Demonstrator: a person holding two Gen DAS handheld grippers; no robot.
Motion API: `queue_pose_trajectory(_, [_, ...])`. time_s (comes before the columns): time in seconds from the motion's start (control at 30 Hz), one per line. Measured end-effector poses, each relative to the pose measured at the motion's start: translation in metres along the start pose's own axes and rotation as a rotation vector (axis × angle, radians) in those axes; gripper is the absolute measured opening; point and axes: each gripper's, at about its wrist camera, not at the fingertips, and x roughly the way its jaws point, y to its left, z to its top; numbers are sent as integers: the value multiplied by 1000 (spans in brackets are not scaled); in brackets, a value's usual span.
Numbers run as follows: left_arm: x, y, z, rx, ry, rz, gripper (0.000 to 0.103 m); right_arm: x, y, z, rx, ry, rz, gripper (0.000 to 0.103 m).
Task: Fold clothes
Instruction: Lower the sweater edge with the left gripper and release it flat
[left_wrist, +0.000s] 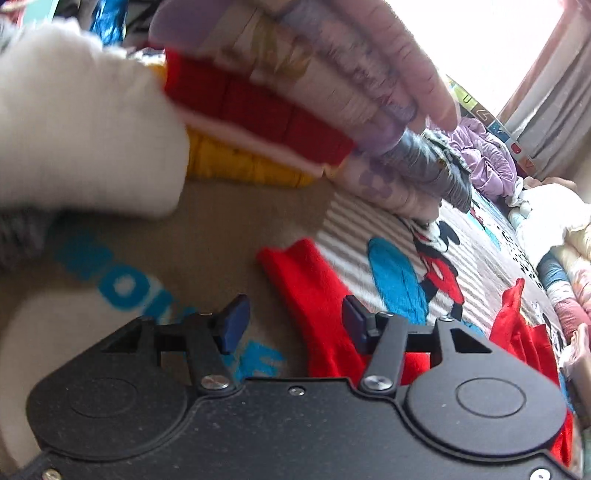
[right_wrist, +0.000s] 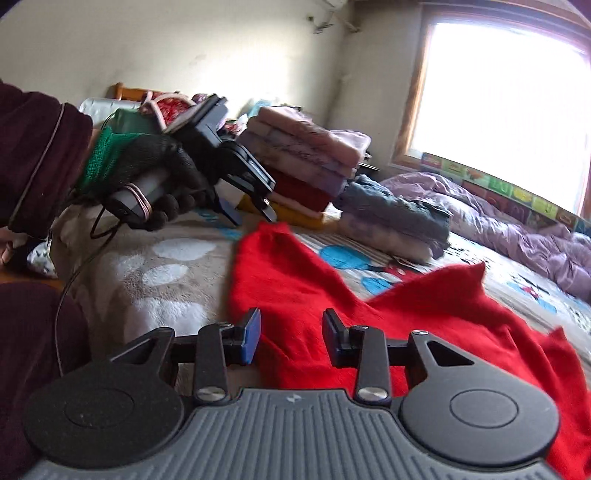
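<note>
A red garment (right_wrist: 369, 295) lies spread on the bed's cartoon-print blanket (right_wrist: 155, 280), its two narrow ends pointing away toward the stacks, with the blanket showing in the gap between them. The right hand-held gripper (right_wrist: 291, 338) hangs just above the near part of the red cloth, its blue-padded fingers (right_wrist: 252, 334) set apart and nothing between them. The left hand-held gripper (left_wrist: 295, 325) is also spread wide and empty; in its own view it sits low over the blanket, with one red end (left_wrist: 317, 295) lying just ahead of its right finger. From the right view, that left tool is gripped by a dark knitted glove (right_wrist: 159, 173) with a green mesh cuff, and it is held up near the left end of the garment. Behind the garment stands a tall stack (right_wrist: 306, 158) of folded clothes in pink, lilac, red and yellow, and beside it a lower stack (right_wrist: 399, 221) topped with grey-blue. A lilac quilt (right_wrist: 517, 221) lies crumpled farther back under the bright window (right_wrist: 498, 99).
</note>
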Motion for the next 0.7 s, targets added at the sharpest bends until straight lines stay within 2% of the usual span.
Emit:
queue_pose_trajectory(0.13, [7, 1, -2, -19, -13, -11, 53, 4, 9, 0, -24, 0, 10, 47])
queue_pose_trajectory(0.2, [10, 0, -3, -14, -29, 2, 42, 7, 8, -1, -16, 5, -4, 48])
queue_pose_trajectory(0.27, [15, -1, -3, 8, -34, 18, 14, 12, 5, -3, 7, 17, -9, 49])
queue_pose_trajectory(0.33, [17, -4, -1, 30, -37, 31, 3, 17, 3, -7, 26, 53, 25, 49])
queue_pose_trajectory(0.4, [11, -8, 5, 48, -69, 17, 3, 28, 2, -11, 61, 150, 160, 54])
queue_pose_trajectory(0.43, [8, -11, 9, 57, -86, 8, 3, 29, 3, -12, 57, 167, 187, 58])
queue_pose_trajectory(0.53, [3, -16, 16, 85, -118, -1, 3, 27, 8, -14, 20, 165, 194, 58])
queue_pose_trajectory(0.63, [14, -14, 11, 115, -91, 38, 3, 24, 16, -16, -30, 152, 175, 58])
queue_pose_trajectory(0.7, [26, -11, 5, 144, -57, 102, 5, 22, 20, -15, -52, 147, 161, 58])
